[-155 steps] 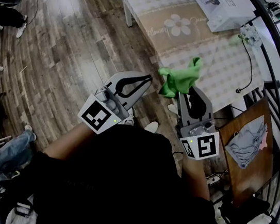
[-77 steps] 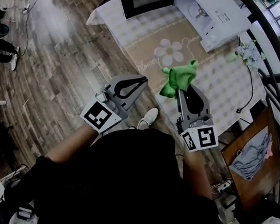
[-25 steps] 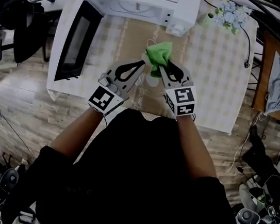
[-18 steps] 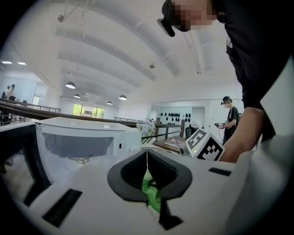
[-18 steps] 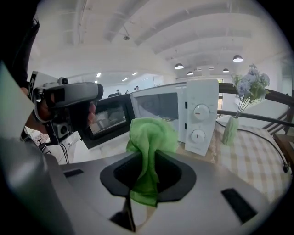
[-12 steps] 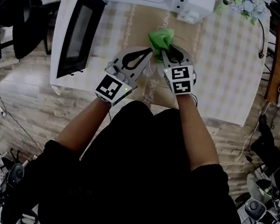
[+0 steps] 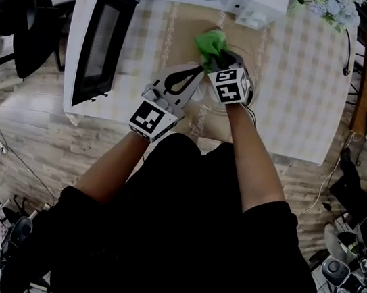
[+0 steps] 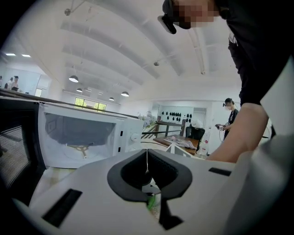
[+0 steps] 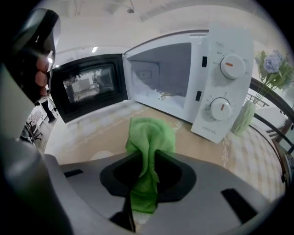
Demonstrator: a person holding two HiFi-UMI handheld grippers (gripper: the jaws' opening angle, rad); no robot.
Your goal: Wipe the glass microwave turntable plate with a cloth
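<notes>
My right gripper (image 9: pixel 147 160) has its jaws clamped on the green cloth (image 9: pixel 150 135). The cloth's long axis runs along the jaws. A short tail hangs behind the pads, and the larger bunched end stands out past the fingertips and points at the open microwave (image 9: pixel 216 69). In the head view the cloth points away from me, over the table (image 7: pixel 301 92), near the microwave's front.

My left gripper (image 8: pixel 147 158) has its jaws pressed together with nothing between them; a sliver of green shows just below them. It is just beside the right gripper, on its left, and also over the table.

The microwave's door (image 7: pixel 103 42) is swung wide open to my left. On the floor of its cavity lies a three-armed roller support (image 8: pixel 81 149).

Only the right gripper view shows the two dials (image 9: pixel 231 66) on the control panel and the vase (image 9: pixel 245 117) of flowers just right of the microwave. Only the left gripper view shows the roller support plainly, and a person (image 8: pixel 228 114) standing in the background. Only the head view shows both grippers side by side and the wooden floor (image 7: pixel 22 125) around the table.

I cannot pick out the glass plate with certainty in any view.
</notes>
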